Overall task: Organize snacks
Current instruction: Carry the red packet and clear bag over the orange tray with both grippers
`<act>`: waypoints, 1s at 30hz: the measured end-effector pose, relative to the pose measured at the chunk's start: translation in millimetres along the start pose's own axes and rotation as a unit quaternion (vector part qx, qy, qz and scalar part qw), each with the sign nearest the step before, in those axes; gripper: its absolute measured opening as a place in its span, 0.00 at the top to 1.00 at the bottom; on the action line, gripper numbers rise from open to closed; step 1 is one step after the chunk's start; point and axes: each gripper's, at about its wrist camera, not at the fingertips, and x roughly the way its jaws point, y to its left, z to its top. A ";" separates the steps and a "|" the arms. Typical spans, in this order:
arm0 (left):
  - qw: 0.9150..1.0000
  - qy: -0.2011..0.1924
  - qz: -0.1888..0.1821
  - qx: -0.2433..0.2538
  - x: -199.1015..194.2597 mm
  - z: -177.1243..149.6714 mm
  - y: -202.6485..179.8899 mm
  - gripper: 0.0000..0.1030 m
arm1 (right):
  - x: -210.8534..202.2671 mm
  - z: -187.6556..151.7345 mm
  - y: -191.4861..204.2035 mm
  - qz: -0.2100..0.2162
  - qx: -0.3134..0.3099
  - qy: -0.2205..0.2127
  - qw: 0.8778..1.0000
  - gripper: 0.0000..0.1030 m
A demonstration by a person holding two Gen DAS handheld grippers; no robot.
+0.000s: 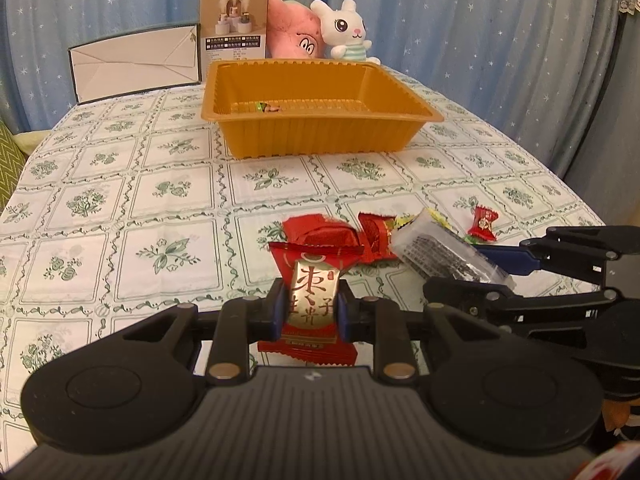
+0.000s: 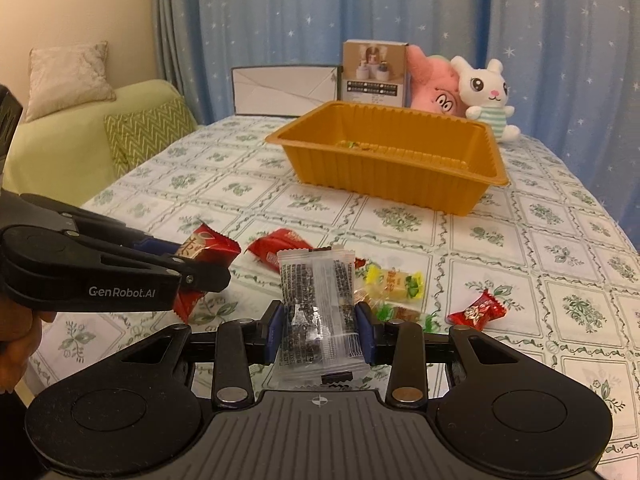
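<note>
My left gripper (image 1: 310,312) is shut on a red and gold snack packet (image 1: 313,300), held just above the table; it also shows in the right wrist view (image 2: 200,256). My right gripper (image 2: 320,328) is shut on a clear packet of dark seeds (image 2: 318,304), which also shows in the left wrist view (image 1: 444,254). An orange tray (image 1: 320,136) (image 2: 384,172) stands further back with a small candy (image 1: 266,107) inside. Loose on the cloth lie a red packet (image 2: 280,250), a yellow candy (image 2: 394,282) and a small red candy (image 2: 478,310) (image 1: 483,222).
A white box (image 1: 136,66), a brown carton (image 1: 234,26), a pink plush (image 1: 294,32) and a white rabbit plush (image 1: 346,30) stand behind the tray. A green sofa with cushions (image 2: 100,140) is left of the table. Blue curtains hang behind.
</note>
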 end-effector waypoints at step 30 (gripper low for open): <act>0.997 -0.078 -0.016 -0.008 30.3 131.2 -5.2 0.78 | 6.5 110.0 -79.8 -0.043 0.095 -0.073 0.992 0.62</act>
